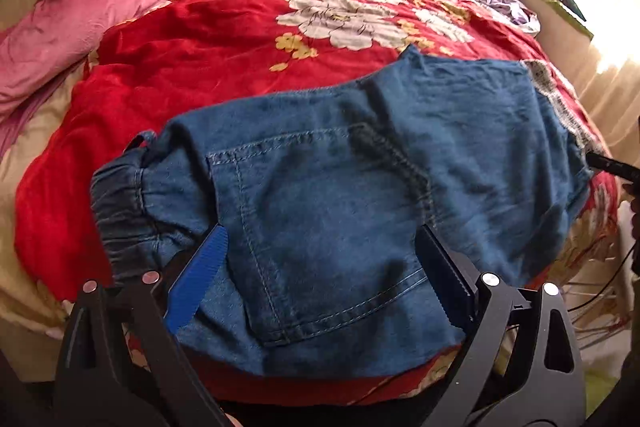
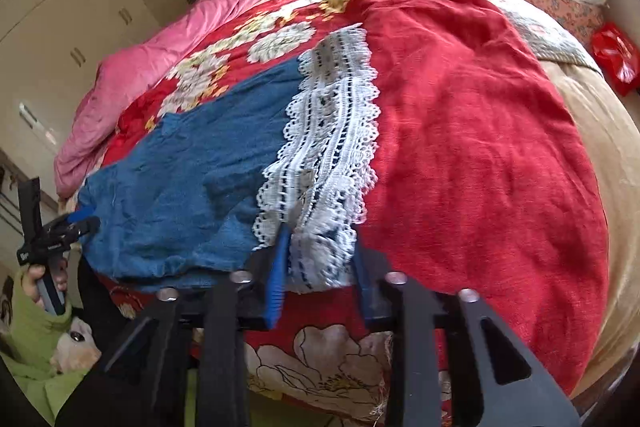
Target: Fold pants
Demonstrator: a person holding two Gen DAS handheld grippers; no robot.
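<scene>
**Pants halved, more folding to go**

Pants [image 1: 360,155] lie on the red flowered bedspread [image 1: 200,39], near its front edge, and by the look of it the legs are already laid one over the other: a single back pocket faces up, one stacked shape. My read is that the crosswise folds remain. The long axis runs side to side across the bed, elastic waistband [image 1: 120,211] at the left, lace cuffs [image 2: 332,131] at the right. The left gripper [image 1: 320,251] hovers by the pocket, fingers spread wide, gripping nothing. The right gripper [image 2: 320,243] has its fingers straddling the lace, spread and not yet pinching.
</scene>
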